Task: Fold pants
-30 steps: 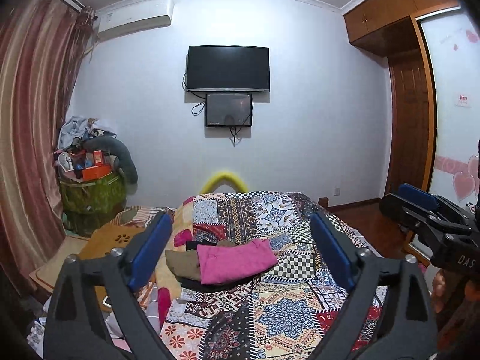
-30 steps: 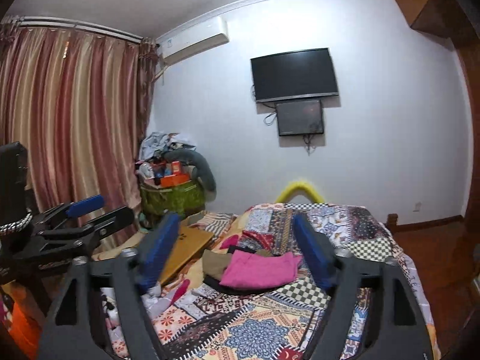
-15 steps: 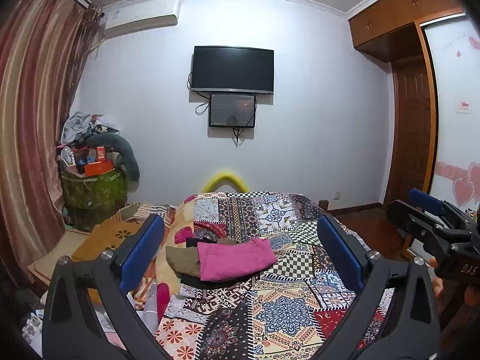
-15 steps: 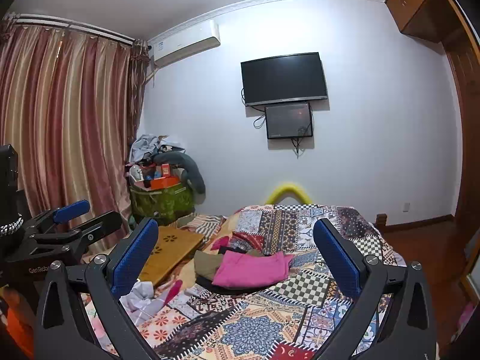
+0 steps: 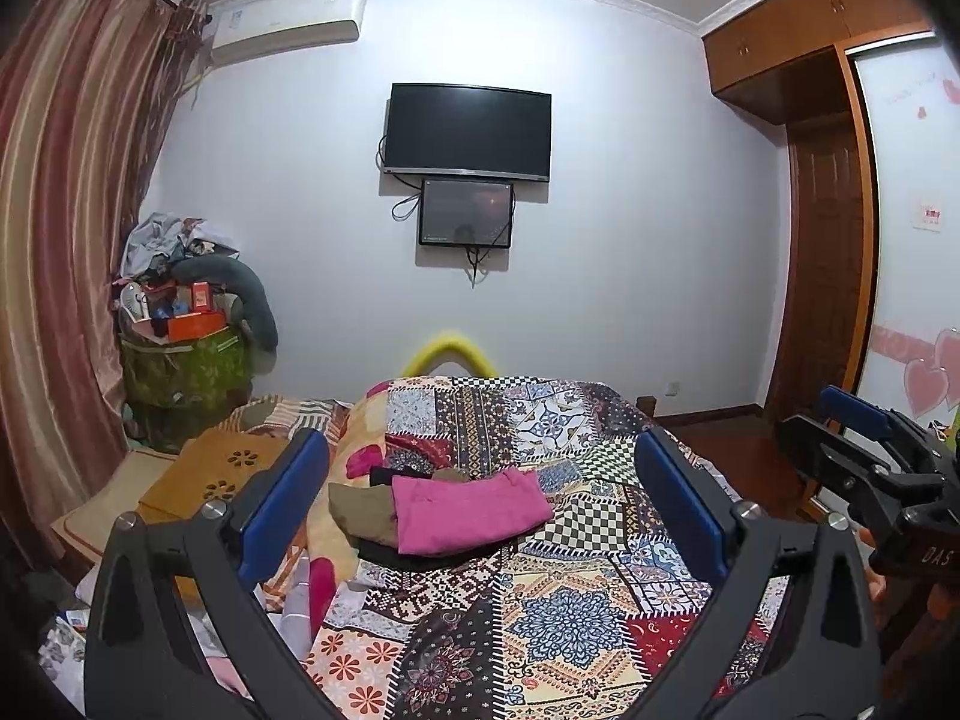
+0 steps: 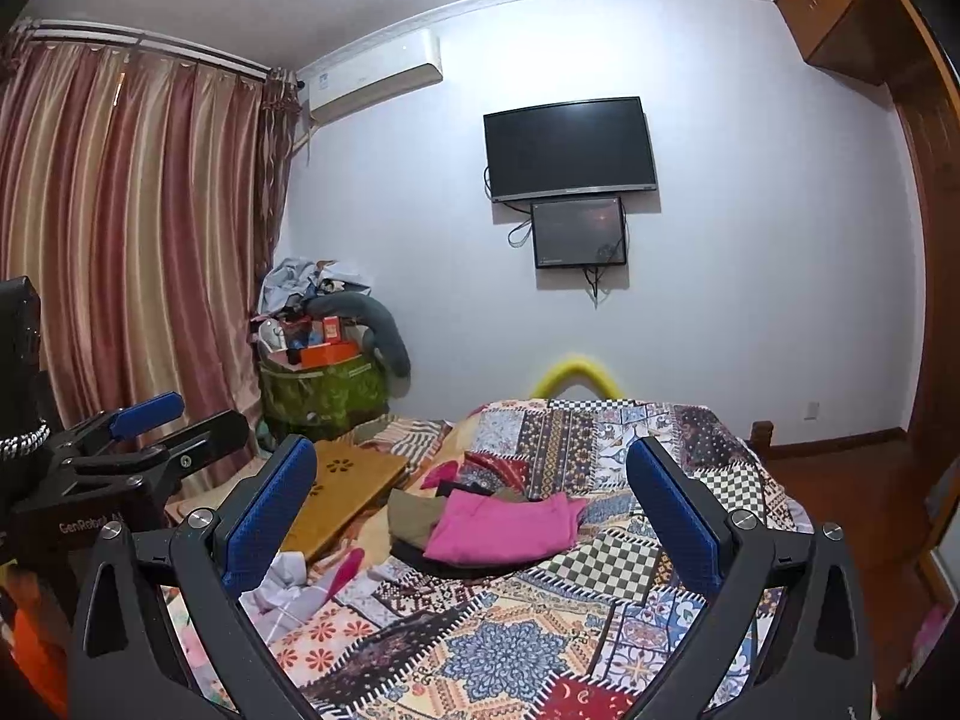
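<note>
Pink pants [image 5: 468, 513] lie folded on a small pile of olive and dark clothes [image 5: 363, 510] in the middle of the patchwork bed [image 5: 576, 618]. They show in the right wrist view too [image 6: 501, 531]. My left gripper [image 5: 480, 504] is open and empty, held above the near part of the bed, well short of the pile. My right gripper [image 6: 474, 510] is open and empty at about the same distance. The right gripper shows at the right edge of the left wrist view [image 5: 864, 450], and the left gripper at the left edge of the right wrist view [image 6: 150, 432].
A yellow lap desk [image 6: 348, 483] lies left of the pile. Loose pale and pink clothes [image 6: 300, 588] lie at the bed's near left. A heaped green bin [image 5: 180, 372] stands by the curtain [image 5: 60, 240]. A wardrobe [image 5: 840, 210] and wooden floor are at the right.
Both grippers have opened wider and pulled back and up a little from the bed. The pants pile has not moved.
</note>
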A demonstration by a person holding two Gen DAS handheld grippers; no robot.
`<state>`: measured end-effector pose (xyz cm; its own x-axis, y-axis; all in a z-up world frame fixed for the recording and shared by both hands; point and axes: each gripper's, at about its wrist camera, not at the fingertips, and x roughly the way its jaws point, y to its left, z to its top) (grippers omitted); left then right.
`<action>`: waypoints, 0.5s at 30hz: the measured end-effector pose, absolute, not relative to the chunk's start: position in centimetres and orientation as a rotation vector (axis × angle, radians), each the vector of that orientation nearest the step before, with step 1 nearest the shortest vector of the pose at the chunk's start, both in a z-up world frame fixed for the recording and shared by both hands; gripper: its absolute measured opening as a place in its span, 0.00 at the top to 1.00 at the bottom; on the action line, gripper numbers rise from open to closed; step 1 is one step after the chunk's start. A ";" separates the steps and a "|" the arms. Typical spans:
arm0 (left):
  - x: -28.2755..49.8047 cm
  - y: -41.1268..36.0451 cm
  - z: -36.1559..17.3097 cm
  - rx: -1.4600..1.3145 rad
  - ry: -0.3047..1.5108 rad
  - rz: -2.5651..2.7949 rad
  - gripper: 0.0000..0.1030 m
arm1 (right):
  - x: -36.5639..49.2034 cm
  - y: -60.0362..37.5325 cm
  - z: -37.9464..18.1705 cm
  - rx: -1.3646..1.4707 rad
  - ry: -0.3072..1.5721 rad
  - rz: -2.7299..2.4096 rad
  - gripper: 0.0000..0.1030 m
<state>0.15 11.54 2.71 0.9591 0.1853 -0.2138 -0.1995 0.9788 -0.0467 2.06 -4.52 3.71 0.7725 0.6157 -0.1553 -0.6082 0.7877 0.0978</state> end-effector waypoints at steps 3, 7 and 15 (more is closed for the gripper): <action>0.2 11.6 2.6 -0.068 0.213 0.197 0.00 | 2.0 -4.6 3.7 0.039 0.183 0.661 0.00; 0.3 11.7 2.5 -0.066 0.216 0.198 0.00 | 2.1 -4.6 3.8 0.042 0.188 0.663 0.00; 0.6 11.7 2.4 -0.067 0.219 0.200 0.00 | 2.2 -4.6 3.8 0.045 0.192 0.663 0.00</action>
